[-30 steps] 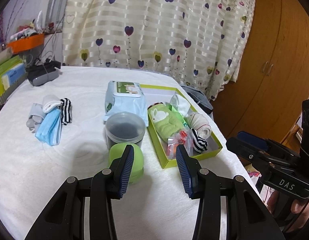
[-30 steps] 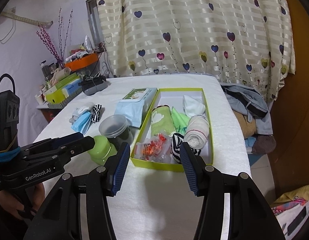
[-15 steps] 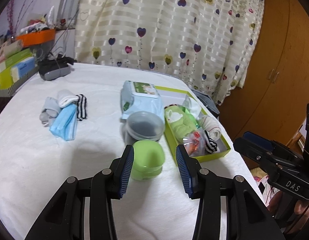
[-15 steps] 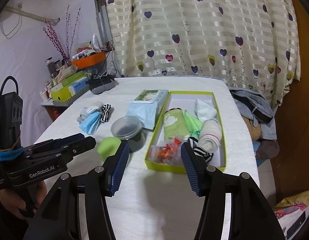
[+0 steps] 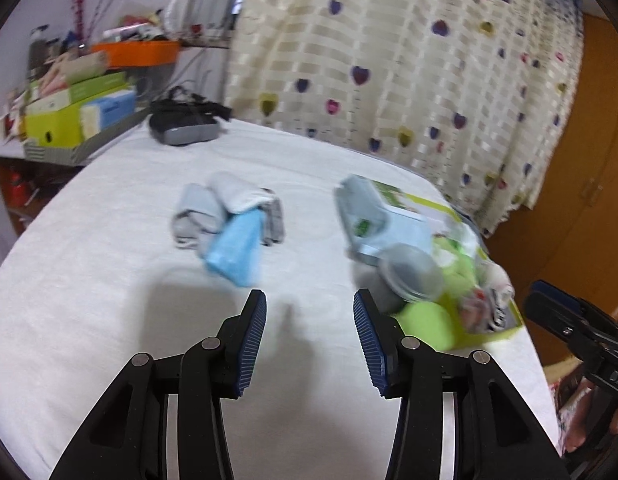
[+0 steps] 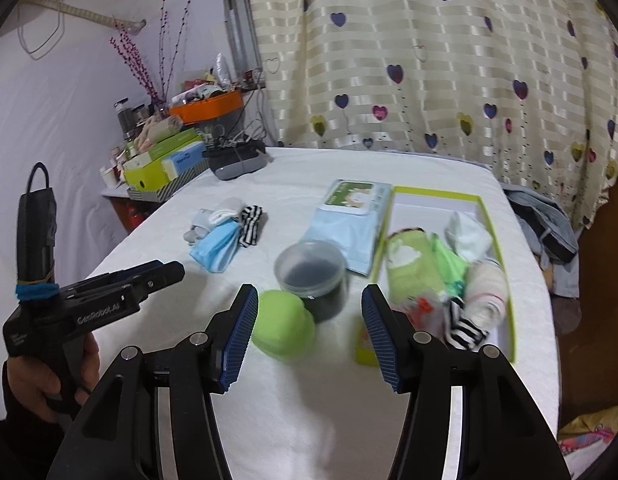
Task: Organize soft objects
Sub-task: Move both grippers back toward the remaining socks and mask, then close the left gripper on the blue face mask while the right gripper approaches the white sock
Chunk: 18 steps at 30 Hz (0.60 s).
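Left wrist view: sock pile (image 5: 229,220) lies beyond the open left tool (image 5: 309,334).

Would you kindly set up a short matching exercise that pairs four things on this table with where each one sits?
Things:
1. rolled white cloth
2. blue face mask
3. green ball
4. wet wipes pack

Places:
A. on the table, directly left of the box
B. in the loose pile at the left
C. inside the yellow-green box
D. in front of the dark lidded jar

Pairs: 1-C, 2-B, 3-D, 4-A
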Available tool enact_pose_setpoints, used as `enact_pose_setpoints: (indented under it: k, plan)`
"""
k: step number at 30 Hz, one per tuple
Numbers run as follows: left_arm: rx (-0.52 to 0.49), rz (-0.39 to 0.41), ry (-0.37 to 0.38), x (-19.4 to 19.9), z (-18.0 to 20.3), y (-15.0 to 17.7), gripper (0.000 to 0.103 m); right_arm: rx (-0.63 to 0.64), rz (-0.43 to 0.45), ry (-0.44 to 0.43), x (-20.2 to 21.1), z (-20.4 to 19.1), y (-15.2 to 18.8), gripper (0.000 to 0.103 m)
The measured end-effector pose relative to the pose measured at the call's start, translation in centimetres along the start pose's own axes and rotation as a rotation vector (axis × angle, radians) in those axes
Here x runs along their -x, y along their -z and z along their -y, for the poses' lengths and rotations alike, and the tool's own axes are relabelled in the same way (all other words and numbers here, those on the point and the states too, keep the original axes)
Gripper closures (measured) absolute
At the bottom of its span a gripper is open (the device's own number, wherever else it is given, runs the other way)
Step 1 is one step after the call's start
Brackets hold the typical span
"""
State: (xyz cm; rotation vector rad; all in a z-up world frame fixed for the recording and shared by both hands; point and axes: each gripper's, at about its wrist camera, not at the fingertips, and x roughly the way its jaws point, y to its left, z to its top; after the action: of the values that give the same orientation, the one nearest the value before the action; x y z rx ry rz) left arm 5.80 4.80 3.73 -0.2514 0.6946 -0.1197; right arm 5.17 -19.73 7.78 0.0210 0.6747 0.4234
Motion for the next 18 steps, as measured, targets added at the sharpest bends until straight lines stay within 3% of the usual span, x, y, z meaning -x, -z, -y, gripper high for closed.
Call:
enact_pose_setpoints:
  k: [8,18]
  plan:
    - [0.017,-0.026,-0.049,-3.5,-3.5,-2.1,0.055,0.046,-0.013,-0.04,-2.5,-1.9,-1.3,0.048]
    - [-0.023,-0.084,-0.091,-9.3,-3.8,-3.9,0.055,0.064,-0.031,-0.081,-4.9,-2.2,-2.5,0.048]
